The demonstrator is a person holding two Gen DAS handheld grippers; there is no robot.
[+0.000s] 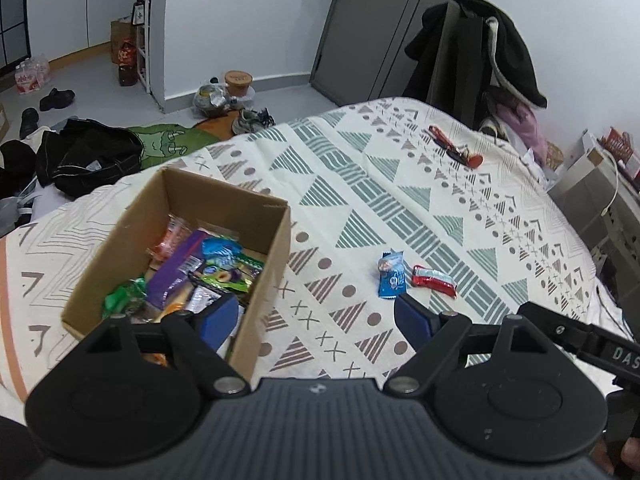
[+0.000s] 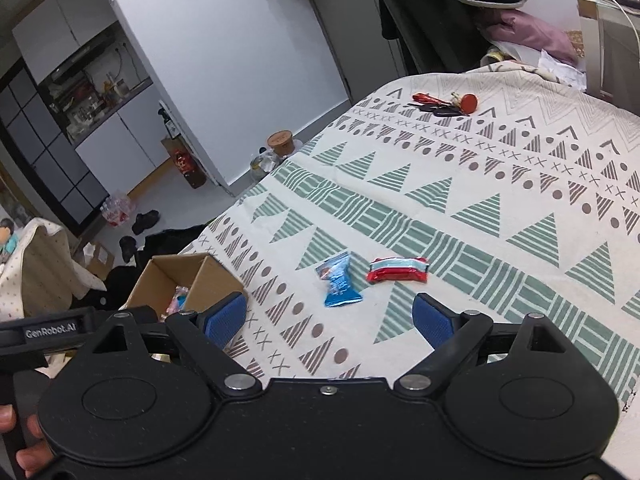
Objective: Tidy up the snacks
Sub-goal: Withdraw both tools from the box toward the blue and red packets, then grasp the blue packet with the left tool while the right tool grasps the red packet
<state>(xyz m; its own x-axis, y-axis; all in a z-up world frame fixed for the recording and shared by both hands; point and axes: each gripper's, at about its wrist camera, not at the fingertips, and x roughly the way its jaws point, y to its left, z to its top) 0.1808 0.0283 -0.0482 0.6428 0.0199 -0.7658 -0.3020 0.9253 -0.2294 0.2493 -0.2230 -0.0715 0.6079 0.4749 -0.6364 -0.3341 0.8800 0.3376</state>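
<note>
Left wrist view: the left gripper [image 1: 308,316] hangs with its jaws spread and empty over the near side of a bed [image 1: 500,248], one blue pad above the box [image 1: 276,240] that stands near the bed's left edge, already part-filled with bright packets. Two snacks lie loose on the patterned cover, just right of the box and ahead of both grippers: a blue packet [image 1: 392,276] and, just beside it but apart, a red bar [image 1: 434,280]. The right gripper [image 2: 330,318], seen in the right wrist view, is likewise spread wide and holds nothing, with the blue packet [image 2: 339,285] and the red bar [image 2: 397,270] lying just beyond its pads.

Both wrappers look light, crinkly and likely slick; the packet's flared, crimped ends would probably slip, so a pinch across its narrow middle seems the safer hold, and the bar is best taken across its short width. The soft bedding may give under a pressing finger. Nothing stands between the snacks and the box except the box's own cardboard wall, which a carried snack must clear. A bunch of keys with red tags [image 2: 446,106] lies well apart toward the bed's far edge, out of the way.
</note>
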